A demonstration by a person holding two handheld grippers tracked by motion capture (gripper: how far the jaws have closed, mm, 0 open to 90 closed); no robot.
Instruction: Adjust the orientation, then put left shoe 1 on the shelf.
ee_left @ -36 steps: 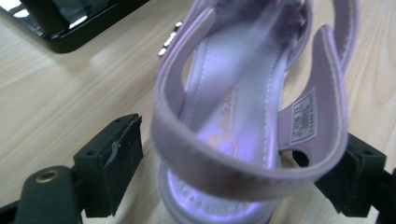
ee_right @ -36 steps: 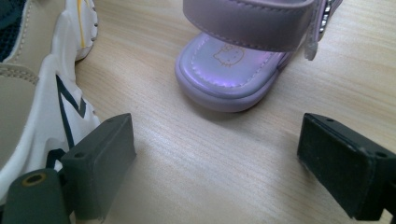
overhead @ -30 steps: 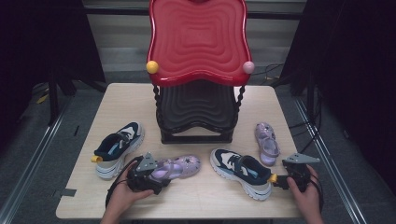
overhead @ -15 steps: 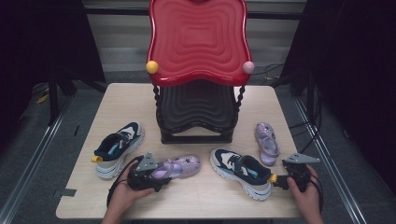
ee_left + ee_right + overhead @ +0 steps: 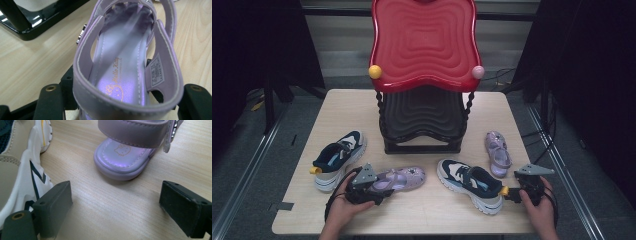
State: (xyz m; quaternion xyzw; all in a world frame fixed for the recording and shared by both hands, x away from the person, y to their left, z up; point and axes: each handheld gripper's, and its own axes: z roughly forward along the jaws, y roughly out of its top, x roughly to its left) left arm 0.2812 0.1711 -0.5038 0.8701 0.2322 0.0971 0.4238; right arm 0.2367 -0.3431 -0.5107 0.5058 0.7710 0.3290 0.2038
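While closing, left gripper (image 5: 379, 192) at lower left of the high view, jaws pressed on either side of the heel of the purple sandal (image 5: 399, 178) lying on the table (image 5: 432, 215). Right gripper (image 5: 512, 193) at lower right, jaws spread wide with nothing between, beside the navy sneaker (image 5: 469, 184).

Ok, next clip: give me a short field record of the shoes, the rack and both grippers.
Table: wooden table
Rack: two-tier shoe rack, red top tier with nothing on it
Shoes on table: two sneakers, two purple sandals
Left gripper: jaws have just been closing around heel of near sandal
Right gripper: open, holding nothing, beside right sneaker and far sandal
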